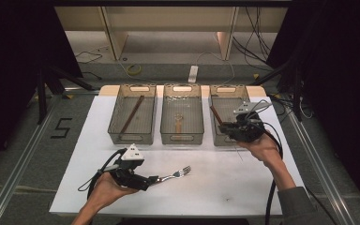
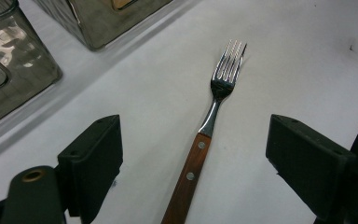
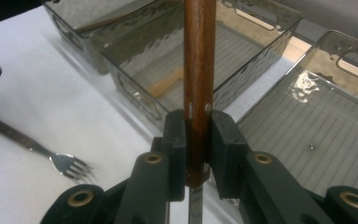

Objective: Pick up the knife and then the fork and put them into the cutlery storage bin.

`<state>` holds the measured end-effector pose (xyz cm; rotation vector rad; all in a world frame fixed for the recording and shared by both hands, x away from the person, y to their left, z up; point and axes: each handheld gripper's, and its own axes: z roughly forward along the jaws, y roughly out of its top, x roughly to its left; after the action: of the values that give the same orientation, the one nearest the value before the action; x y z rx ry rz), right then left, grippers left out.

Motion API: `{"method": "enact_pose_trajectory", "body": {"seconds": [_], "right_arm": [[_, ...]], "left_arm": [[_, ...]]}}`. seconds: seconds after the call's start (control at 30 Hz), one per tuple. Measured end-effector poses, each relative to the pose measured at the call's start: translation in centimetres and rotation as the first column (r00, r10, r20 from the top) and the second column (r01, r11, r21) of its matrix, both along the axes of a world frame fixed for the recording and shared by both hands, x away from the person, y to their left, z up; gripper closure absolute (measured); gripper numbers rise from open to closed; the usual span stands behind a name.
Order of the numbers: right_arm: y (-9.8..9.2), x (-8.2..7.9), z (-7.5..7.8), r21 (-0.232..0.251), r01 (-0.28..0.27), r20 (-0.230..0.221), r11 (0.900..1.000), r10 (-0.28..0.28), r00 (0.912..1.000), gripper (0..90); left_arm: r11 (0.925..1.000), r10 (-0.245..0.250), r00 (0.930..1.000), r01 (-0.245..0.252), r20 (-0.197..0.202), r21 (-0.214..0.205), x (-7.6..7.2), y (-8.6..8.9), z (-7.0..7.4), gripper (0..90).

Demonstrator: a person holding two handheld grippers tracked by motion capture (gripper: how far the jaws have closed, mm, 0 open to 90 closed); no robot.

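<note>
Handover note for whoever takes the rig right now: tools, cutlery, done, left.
Left tool: open, jaws either side of the wooden-handled fork, which lies flat on the white table; no grip.
Right tool: shut on a wooden-handled utensil, held over the right bin.
Done: left bin holds a dark utensil; middle bin holds a light wooden one.
Left: probably drop the held utensil in a bin, then pick up and bin the fork.

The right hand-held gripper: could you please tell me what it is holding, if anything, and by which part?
The right hand-held gripper clamps a wooden-handled utensil by its handle, near the metal end; which utensil cannot be told.
</note>
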<state>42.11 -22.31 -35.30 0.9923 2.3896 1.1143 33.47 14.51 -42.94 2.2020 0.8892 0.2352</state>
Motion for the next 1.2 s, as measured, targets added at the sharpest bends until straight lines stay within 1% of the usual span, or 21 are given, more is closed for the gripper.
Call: {"method": "enact_pose_trajectory", "body": {"seconds": [0.17,0.23,0.37,0.6,0.77,1.0,1.2], "right_arm": [[0.0,1.2,0.5,0.017,0.022,-0.01,0.9996,-0.022,0.9997,77.8],[-0.1,1.7,0.7,0.02,0.036,-0.008,0.9992,-0.036,0.9993,77.8],[-0.2,2.7,1.1,0.037,0.061,-0.008,0.9975,-0.06,0.9981,77.8],[0.0,4.4,1.9,0.043,0.096,-0.014,0.9945,-0.096,0.9953,77.8],[0.1,5.5,2.0,0.043,0.115,-0.024,0.9924,-0.115,0.9931,77.8],[0.3,7.2,2.1,0.052,0.153,-0.041,0.9868,-0.151,0.9876,77.8],[0.2,8.5,2.4,0.07,0.193,-0.054,0.9787,-0.19,0.9804,77.8]], "left_arm": [[1.0,0.0,1.0,0.0,-0.002,-0.007,-0.1,0.1,0.0,17.9],[0.9999,-0.006,1.0,0.006,0.008,-0.013,-0.2,0.1,-0.1,17.7],[0.9997,-0.006,0.9999,0.006,0.009,-0.022,-0.2,0.1,-0.1,17.5],[0.998,-0.003,0.9999,0.003,0.01,-0.064,-0.3,0.2,0.0,17.5],[0.9982,-0.002,0.9999,0.003,0.011,-0.06,-0.3,0.2,-0.1,17.5],[0.9988,0.002,1.0,-0.002,0.008,-0.049,-0.3,0.3,-0.1,17.5],[0.9992,-0.001,1.0,0.002,0.008,-0.039,-0.3,0.2,-0.2,17.5]]}}
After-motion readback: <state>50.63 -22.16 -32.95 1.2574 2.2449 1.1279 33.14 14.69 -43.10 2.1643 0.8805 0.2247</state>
